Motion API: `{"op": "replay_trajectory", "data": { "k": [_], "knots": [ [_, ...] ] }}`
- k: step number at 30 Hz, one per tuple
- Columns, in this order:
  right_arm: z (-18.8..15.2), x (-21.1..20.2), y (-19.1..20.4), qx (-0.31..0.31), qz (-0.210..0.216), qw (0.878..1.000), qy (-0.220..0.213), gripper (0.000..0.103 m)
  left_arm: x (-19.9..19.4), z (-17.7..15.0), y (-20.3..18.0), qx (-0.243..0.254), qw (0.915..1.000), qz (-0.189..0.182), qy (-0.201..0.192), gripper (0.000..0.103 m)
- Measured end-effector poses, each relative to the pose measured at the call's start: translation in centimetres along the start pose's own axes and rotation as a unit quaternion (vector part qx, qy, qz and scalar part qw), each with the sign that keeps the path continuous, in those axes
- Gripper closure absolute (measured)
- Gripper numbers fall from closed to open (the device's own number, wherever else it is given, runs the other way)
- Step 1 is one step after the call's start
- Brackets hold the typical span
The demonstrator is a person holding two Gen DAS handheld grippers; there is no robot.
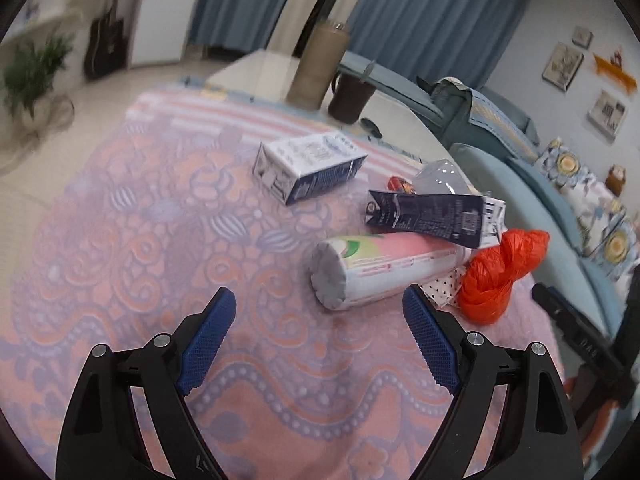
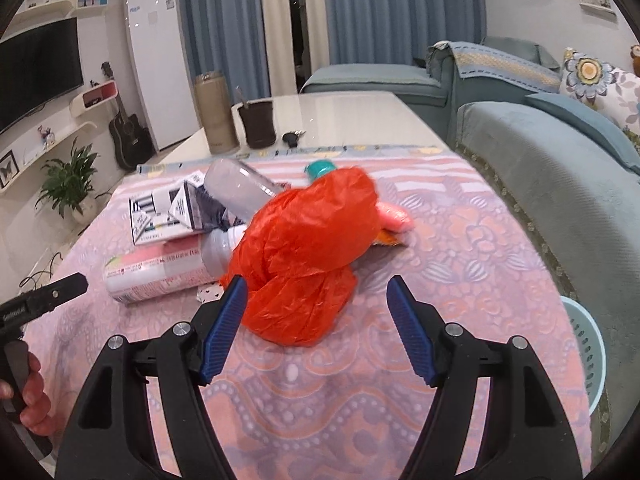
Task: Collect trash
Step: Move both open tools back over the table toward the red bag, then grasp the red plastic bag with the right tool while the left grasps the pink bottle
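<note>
Blue-padded fingers of the left gripper (image 1: 319, 310) stand wide apart over the pink-and-lilac patterned cloth (image 1: 132, 240), with nothing between them. Just ahead of its right finger lies a pink-and-white tube-shaped pack (image 1: 376, 272) on its side, grey end toward the tool, and to the right of that an orange plastic bag (image 1: 498, 276) bunched up on the cloth. A dark blue carton (image 1: 430, 216) leans across the far end of the pack, with a clear plastic bottle (image 1: 438, 178) behind it; a white-and-blue carton (image 1: 310, 166) lies farther ahead, apart from the heap. In the right wrist view the right gripper (image 2: 312, 294) also has its jaws spread and empty — the orange bag sits directly ahead, its near edge reaching between the fingertips, untouched by either pad. Off to the lower right of that tool stands a pale blue basket (image 2: 588, 344) beside the sofa (image 2: 540, 168). Beyond the cloth, a tan cylinder (image 2: 216, 114) and a dark cup (image 2: 258, 124) stand on the bare table (image 2: 360, 116).
</note>
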State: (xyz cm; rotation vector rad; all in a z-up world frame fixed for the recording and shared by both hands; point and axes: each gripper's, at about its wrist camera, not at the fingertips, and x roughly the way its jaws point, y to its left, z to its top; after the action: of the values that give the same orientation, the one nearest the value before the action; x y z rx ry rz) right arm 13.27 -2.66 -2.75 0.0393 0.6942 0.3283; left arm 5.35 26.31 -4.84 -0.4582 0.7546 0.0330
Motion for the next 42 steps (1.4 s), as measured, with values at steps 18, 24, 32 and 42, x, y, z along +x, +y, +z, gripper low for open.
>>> {"op": "replay_trajectory", "data": {
  "k": [18, 24, 32, 42],
  "knots": [
    [0.3, 2.3, -0.5, 0.028, 0.023, 0.999, 0.035, 0.035, 1.5, -3.8, -6.9, 0.055, 0.9820, -0.164, 0.076, 0.034],
    [0.5, 2.6, 0.1, 0.016, 0.027, 0.999, 0.033, 0.035, 2.4, 0.0, -4.1, 0.048, 0.9964, -0.048, 0.052, 0.024],
    [0.5, 2.8, 0.0, 0.017, 0.034, 0.999, 0.035, 0.037, 4.1, -1.1, -5.9, 0.047, 0.9837, -0.151, 0.086, 0.032],
    [1.1, 2.1, -1.5, 0.029, 0.043, 0.998, 0.028, 0.037, 1.2, -2.5, -9.1, 0.107, 0.9693, -0.199, 0.097, 0.031]
  ]
}}
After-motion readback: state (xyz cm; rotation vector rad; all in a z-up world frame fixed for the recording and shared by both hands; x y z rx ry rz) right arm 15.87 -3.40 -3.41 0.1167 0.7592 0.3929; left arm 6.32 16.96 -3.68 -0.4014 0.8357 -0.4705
